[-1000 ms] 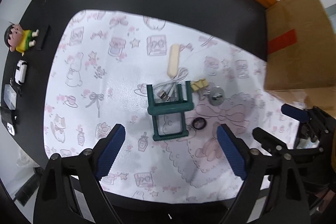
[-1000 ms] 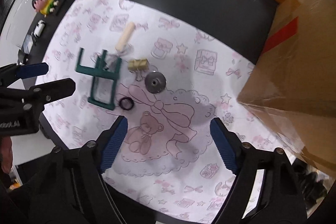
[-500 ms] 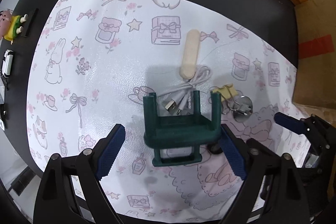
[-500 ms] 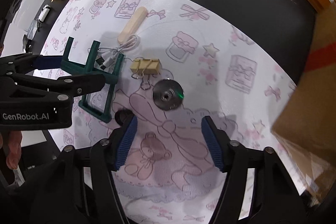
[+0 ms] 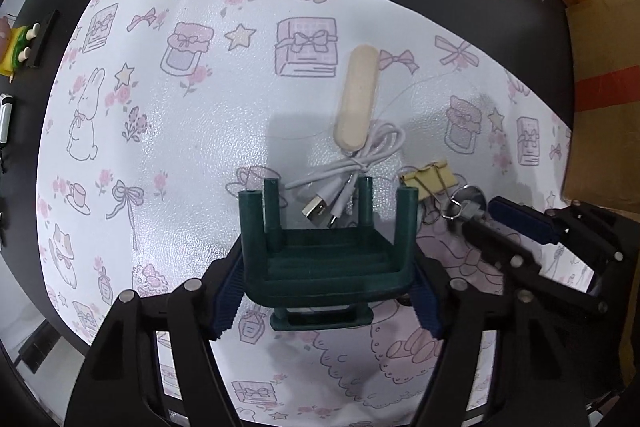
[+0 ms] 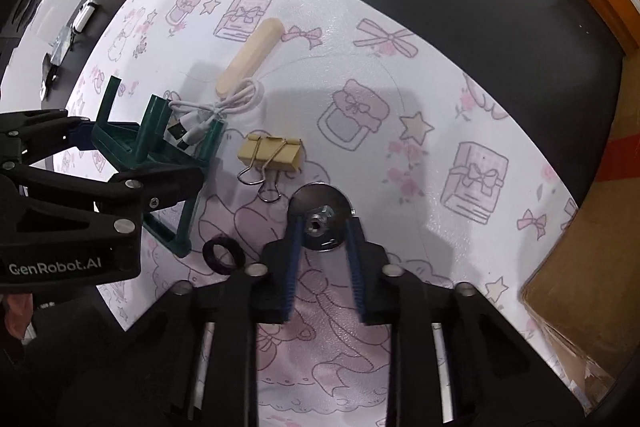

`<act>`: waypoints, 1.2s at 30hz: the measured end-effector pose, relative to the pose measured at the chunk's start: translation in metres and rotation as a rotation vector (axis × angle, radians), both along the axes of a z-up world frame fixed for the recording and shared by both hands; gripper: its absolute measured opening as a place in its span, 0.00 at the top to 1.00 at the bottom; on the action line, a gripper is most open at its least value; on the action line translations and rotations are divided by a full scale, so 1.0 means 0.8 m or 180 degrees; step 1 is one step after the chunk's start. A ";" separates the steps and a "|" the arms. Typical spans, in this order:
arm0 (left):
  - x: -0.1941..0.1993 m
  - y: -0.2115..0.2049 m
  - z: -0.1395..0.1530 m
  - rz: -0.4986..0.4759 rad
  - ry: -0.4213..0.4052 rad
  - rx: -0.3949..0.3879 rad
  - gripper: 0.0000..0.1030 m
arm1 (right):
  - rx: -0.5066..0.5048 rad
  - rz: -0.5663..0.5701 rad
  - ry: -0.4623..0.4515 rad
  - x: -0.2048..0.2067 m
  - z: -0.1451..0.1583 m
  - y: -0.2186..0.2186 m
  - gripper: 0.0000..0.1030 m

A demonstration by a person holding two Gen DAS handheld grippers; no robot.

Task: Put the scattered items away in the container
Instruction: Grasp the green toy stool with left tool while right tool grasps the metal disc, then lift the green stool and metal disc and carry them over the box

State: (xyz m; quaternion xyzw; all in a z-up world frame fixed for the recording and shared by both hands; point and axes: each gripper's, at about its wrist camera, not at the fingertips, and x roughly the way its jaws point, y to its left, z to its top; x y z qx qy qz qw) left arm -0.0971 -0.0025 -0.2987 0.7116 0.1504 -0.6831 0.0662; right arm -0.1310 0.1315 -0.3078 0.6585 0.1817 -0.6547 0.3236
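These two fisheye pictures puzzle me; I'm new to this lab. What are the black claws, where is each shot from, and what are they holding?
No robot: a person holds a two-finger claw in each hand, with a camera on each looking along its fingers. The left-claw view shows the left claw closed on a green stool lying on a patterned mat. The right-claw view shows the right claw closed on a metal disc. Also on the mat: a wooden stick, a white cable, a yellow binder clip and a black ring. A cardboard box stands at the right.
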 end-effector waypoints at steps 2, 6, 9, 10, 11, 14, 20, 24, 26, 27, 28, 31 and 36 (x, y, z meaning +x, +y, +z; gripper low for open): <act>0.001 0.000 0.000 -0.0016 -0.0006 -0.0003 0.33 | -0.0042 -0.0009 -0.0030 0.001 0.001 0.000 0.85; 0.003 0.001 0.002 -0.0032 0.0000 0.0010 0.34 | -0.0069 -0.0023 -0.0041 0.004 0.005 0.001 0.85; 0.004 0.001 0.005 -0.0040 0.0017 0.0033 0.35 | -0.0111 -0.0032 -0.0037 0.006 0.012 0.002 0.85; 0.005 0.000 0.006 -0.0039 0.0023 0.0044 0.35 | -0.0120 -0.0027 -0.0030 0.007 0.014 0.002 0.85; 0.005 0.001 0.008 -0.0042 0.0029 0.0043 0.35 | -0.0111 -0.0026 -0.0025 0.006 0.017 0.002 0.85; 0.006 -0.001 0.017 -0.0061 0.0049 0.0041 0.35 | -0.0104 -0.0061 -0.0008 0.003 0.025 0.006 0.85; 0.010 -0.004 0.044 -0.0098 0.0109 0.0031 0.36 | -0.0098 -0.0214 0.0012 0.004 0.050 0.014 0.85; 0.012 -0.004 0.074 -0.0156 0.0193 0.0012 0.36 | -0.0148 -0.0261 0.0102 0.008 0.077 0.009 0.85; 0.027 -0.014 0.095 -0.0187 0.0238 0.0014 0.36 | -0.0167 -0.0301 0.0147 0.009 0.095 0.011 0.85; 0.024 -0.014 0.106 -0.0207 0.0266 0.0017 0.36 | -0.0176 -0.0316 0.0162 0.009 0.103 0.011 0.85; 0.022 -0.013 0.118 -0.0230 0.0296 0.0017 0.36 | -0.0185 -0.0336 0.0190 0.011 0.114 0.012 0.85; 0.019 -0.001 0.149 -0.0323 0.0395 0.0010 0.36 | -0.0212 -0.0397 0.0267 0.016 0.142 0.018 0.85; 0.012 0.022 0.186 -0.0545 0.0577 0.0000 0.36 | -0.0240 -0.0544 0.0431 0.028 0.189 0.019 0.85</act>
